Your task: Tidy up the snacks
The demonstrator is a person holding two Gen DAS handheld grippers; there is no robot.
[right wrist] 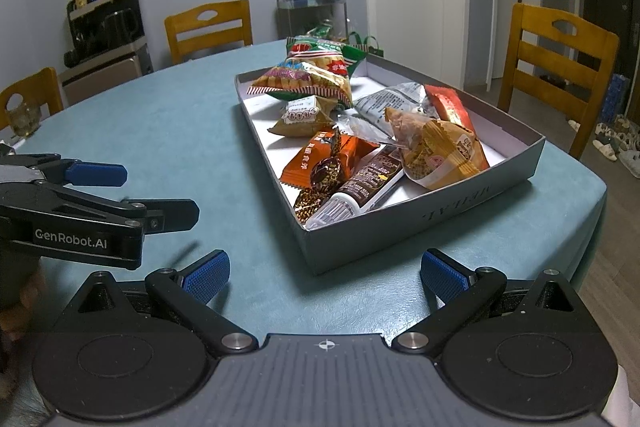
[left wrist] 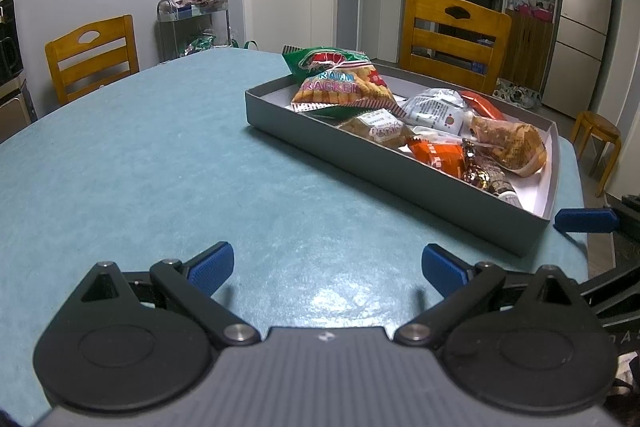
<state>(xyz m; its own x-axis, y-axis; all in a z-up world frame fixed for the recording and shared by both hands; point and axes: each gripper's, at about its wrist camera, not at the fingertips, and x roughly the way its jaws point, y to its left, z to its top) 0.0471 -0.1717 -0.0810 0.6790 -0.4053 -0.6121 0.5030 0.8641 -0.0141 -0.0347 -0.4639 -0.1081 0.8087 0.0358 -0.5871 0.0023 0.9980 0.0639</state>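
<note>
- Grey box (right wrist: 420, 227) is set on the teal table (right wrist: 180, 115), filled with snacks (right wrist: 436, 151)
- Left gripper (left wrist: 326, 269) is held spread wide above bare table, nothing between its fingers
- Right gripper (right wrist: 324, 273) is likewise released, empty, just before the box's near corner

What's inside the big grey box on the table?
The grey box holds snacks: a prawn cracker bag, an orange packet, a shiny wrapped candy, a golden pastry bag. Whatever lies beneath the pile is hidden.
</note>
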